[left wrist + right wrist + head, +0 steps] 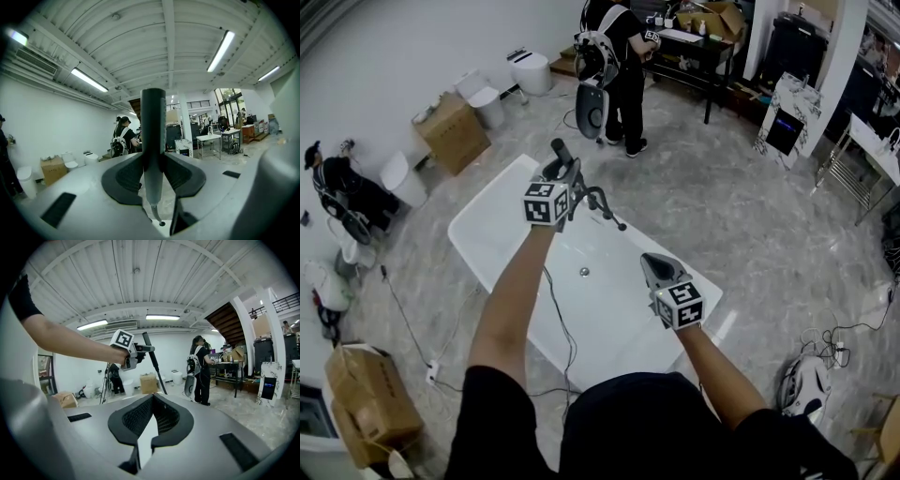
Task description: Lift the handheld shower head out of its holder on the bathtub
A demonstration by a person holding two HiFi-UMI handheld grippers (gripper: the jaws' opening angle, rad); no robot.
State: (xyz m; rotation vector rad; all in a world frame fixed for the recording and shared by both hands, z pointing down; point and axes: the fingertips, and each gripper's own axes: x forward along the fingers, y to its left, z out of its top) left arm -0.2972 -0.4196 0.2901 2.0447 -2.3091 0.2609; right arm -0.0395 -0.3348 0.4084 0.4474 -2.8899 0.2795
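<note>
In the head view a white bathtub (487, 230) lies below me, its drain (584, 272) in the middle. My left gripper (565, 180) is over the tub's far rim, shut on the dark handheld shower head (559, 152). The wand slants down to the right past a dark faucet fitting (600, 197). In the left gripper view the shower head (153, 136) stands upright, clamped between the jaws of the left gripper (153, 161). My right gripper (654, 265) hovers over the tub's near right side, shut and empty. The right gripper view shows its closed jaws (152, 400) and the shower head (153, 361) beyond.
A person in black with a backpack (617, 66) stands beyond the tub. Another person (345, 187) crouches at the left wall. Toilets (530, 70), cardboard boxes (450, 131) and floor cables (403, 309) surround the tub. A metal rack (848, 178) stands at the right.
</note>
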